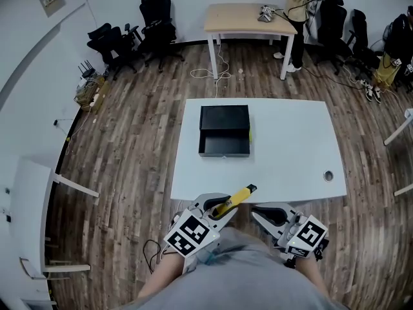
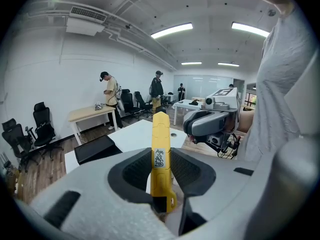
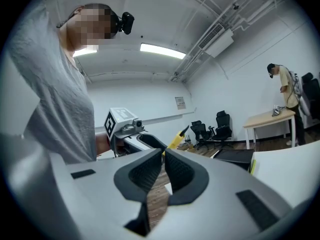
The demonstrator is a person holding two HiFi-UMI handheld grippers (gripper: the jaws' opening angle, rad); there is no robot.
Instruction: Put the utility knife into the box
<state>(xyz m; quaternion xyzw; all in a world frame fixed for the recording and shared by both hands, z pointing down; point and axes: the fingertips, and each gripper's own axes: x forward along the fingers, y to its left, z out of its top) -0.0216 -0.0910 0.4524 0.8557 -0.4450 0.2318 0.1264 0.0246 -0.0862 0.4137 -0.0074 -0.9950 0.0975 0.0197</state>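
Left gripper [image 2: 161, 151] fingers clamped on yellow utility knife [image 2: 160, 131], label [image 2: 159, 158] only in left gripper view; right gripper [image 3: 163, 152] fingers together.

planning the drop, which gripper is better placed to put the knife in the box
Left: the left gripper grips the yellow utility knife, with the black box ahead; the right gripper is shut and empty.

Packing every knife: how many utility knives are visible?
1: the utility knife clamped in the left tool. A yellow strip beside the box is too small to identify.
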